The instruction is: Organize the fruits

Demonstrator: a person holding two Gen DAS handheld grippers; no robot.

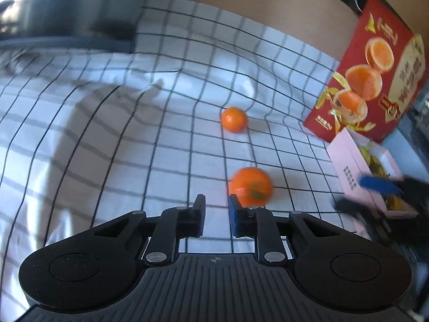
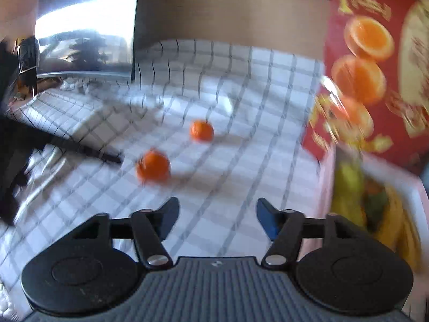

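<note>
Two oranges lie on a white checked cloth (image 1: 134,147). The near orange (image 1: 250,186) sits just beyond my left gripper's right fingertip, not between the jaws. The far orange (image 1: 234,119) lies further back. My left gripper (image 1: 216,205) is shut, with only a narrow gap and nothing in it. In the right wrist view, both oranges (image 2: 153,165) (image 2: 201,130) lie ahead and to the left of my right gripper (image 2: 217,212), which is open and holds nothing. A pink box (image 1: 348,166) at the right holds bananas (image 2: 348,187).
A red carton printed with oranges (image 1: 375,80) (image 2: 375,67) stands behind the pink box (image 2: 325,177). A dark screen (image 2: 85,26) stands at the back left. The right gripper's blue finger (image 1: 378,185) hangs over the pink box. The cloth is wrinkled.
</note>
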